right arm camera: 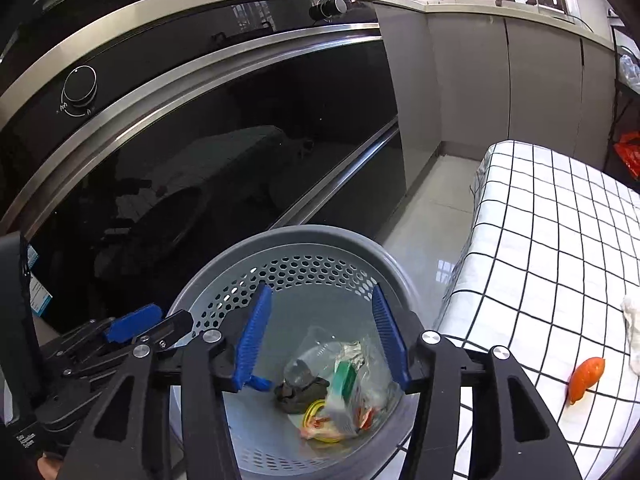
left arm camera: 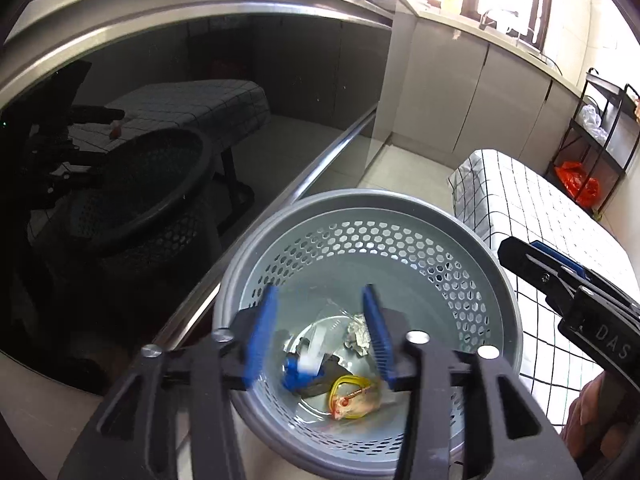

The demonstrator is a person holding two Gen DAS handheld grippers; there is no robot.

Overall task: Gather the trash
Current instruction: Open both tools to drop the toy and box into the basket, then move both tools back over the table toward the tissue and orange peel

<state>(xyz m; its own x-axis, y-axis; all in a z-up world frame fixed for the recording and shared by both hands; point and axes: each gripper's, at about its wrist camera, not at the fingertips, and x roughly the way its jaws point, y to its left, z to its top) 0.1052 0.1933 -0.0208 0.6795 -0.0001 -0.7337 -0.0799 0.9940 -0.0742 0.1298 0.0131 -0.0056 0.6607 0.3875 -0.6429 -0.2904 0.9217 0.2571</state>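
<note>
Two tongs, left (left arm camera: 322,334) and right (right arm camera: 320,338), both apart, empty | above grey perforated bin (right arm camera: 280,240) | orange scrap (right arm camera: 586,378) lower right on checked worktop (right arm camera: 540,240), nearer right tongs.

Trash (right arm camera: 340,392) in bin (right arm camera: 280,240); table (right arm camera: 560,240) right, oven (right arm camera: 200,160) behind.

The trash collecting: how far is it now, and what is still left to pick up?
Done: several pieces already lie in the grey bin, among them a clear plastic bag and a yellow rubber band. In hand: nothing; the left gripper and the right gripper are both open and empty above the bin. Left: an orange scrap and a white crumpled piece on the checked tablecloth.
</note>
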